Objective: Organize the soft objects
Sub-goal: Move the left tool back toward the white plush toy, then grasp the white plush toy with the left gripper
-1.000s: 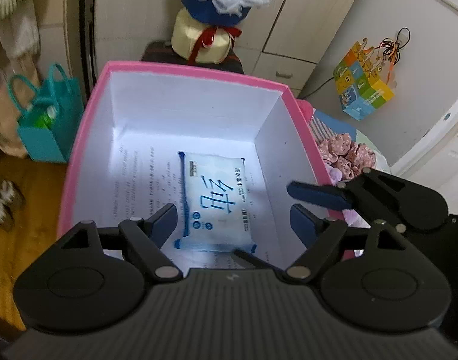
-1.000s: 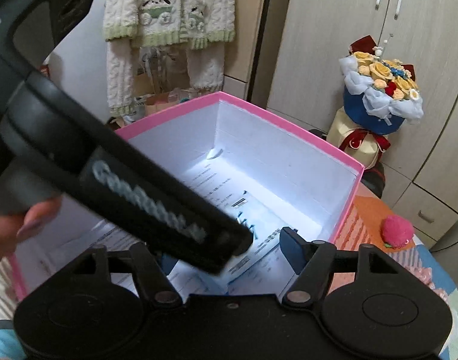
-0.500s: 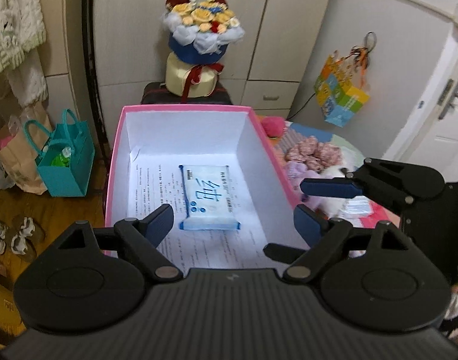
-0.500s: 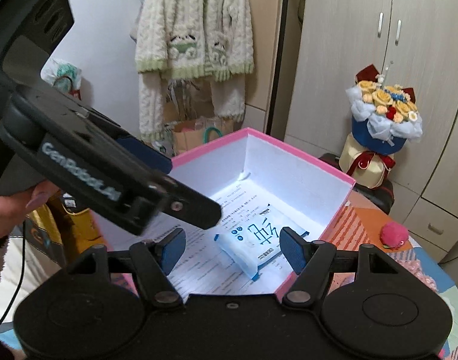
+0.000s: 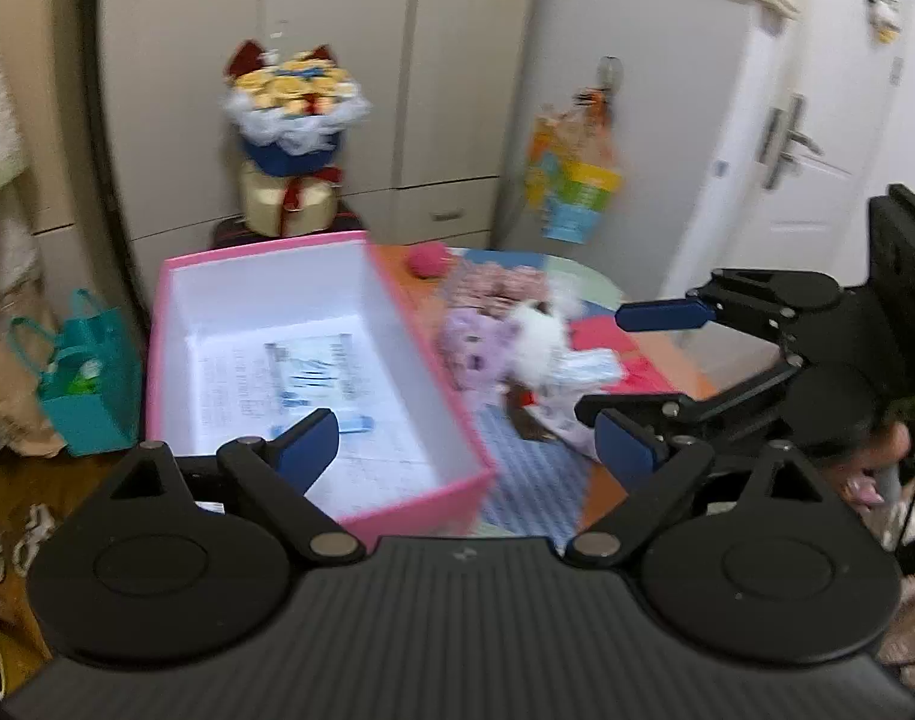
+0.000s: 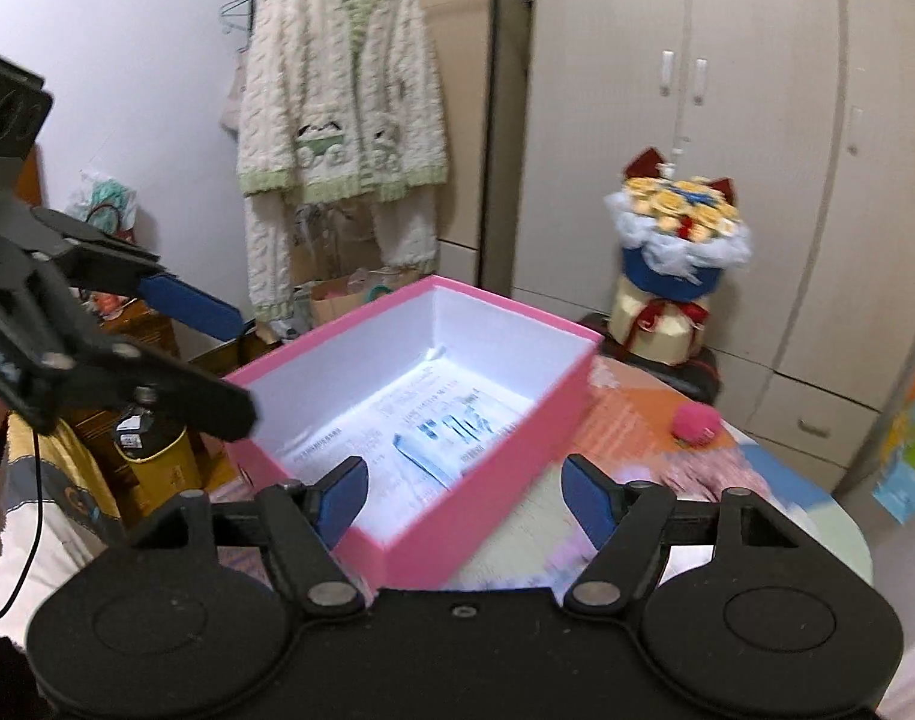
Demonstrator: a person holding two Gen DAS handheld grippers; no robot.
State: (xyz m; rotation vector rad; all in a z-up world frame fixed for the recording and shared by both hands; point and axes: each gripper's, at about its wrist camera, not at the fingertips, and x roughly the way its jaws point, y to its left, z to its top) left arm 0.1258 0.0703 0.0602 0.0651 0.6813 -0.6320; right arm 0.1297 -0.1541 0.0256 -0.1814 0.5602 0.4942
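A pink box with white inner walls stands on the table; it also shows in the right wrist view. A tissue pack lies inside on printed paper, also seen in the right wrist view. Right of the box lie a purple plush, a white plush, a pink knit piece and a pink ball. My left gripper is open and empty, above the box's near corner. My right gripper is open and empty, and it also shows at the right of the left wrist view.
A flower bouquet stands behind the box by the wardrobe. A teal bag sits on the floor at left. A colourful bag hangs at right. A knit cardigan hangs on the wall.
Both grippers have pulled back and up from the box. The left view has swung right, bringing the plush toys into sight. The tissue pack stays in the box.
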